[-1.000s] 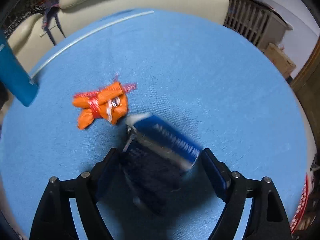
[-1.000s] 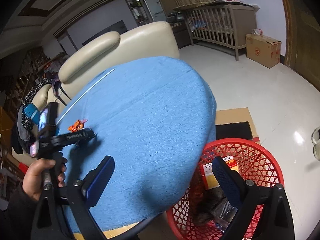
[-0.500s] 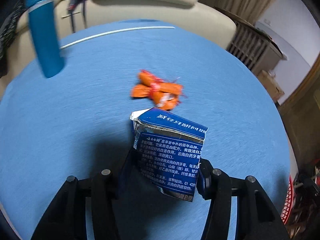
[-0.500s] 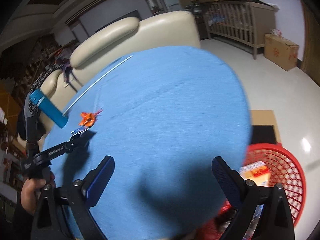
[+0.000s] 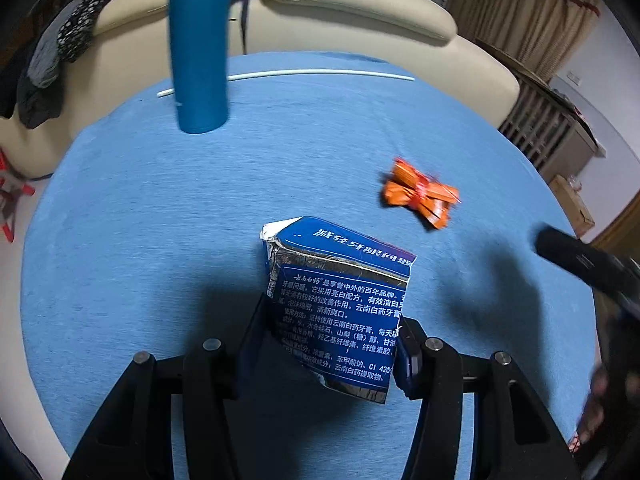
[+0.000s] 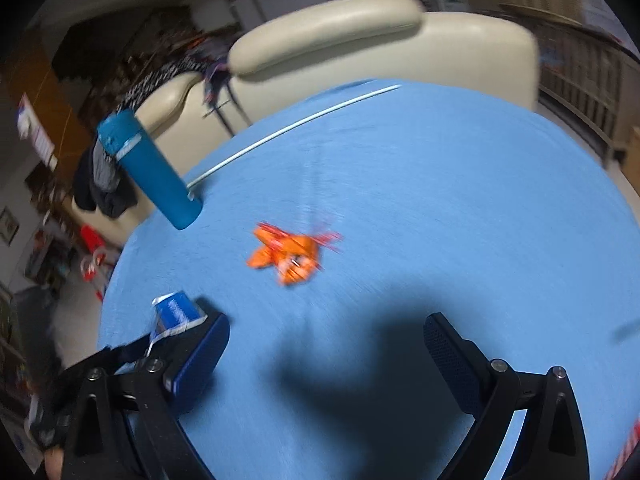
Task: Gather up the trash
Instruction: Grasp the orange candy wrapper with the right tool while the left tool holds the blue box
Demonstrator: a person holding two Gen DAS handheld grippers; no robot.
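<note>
My left gripper (image 5: 328,340) is shut on a torn dark blue toothpaste box (image 5: 340,300) with white print and holds it over the blue table (image 5: 160,220). The box also shows in the right wrist view (image 6: 176,314), at the lower left. A crumpled orange wrapper (image 5: 420,196) lies on the table to the right of the box; in the right wrist view the wrapper (image 6: 292,256) lies ahead of my right gripper (image 6: 326,360), which is open and empty above the table.
A teal bottle (image 5: 198,52) stands at the table's far left. A thin white rod (image 5: 320,75) lies along the far edge. A cream sofa (image 5: 360,20) stands behind the table. The right gripper's body (image 5: 588,264) shows at the right.
My left gripper has closed on the blue box and turned left with it. My right gripper has swung left from the red basket to over the table, facing the orange wrapper.
</note>
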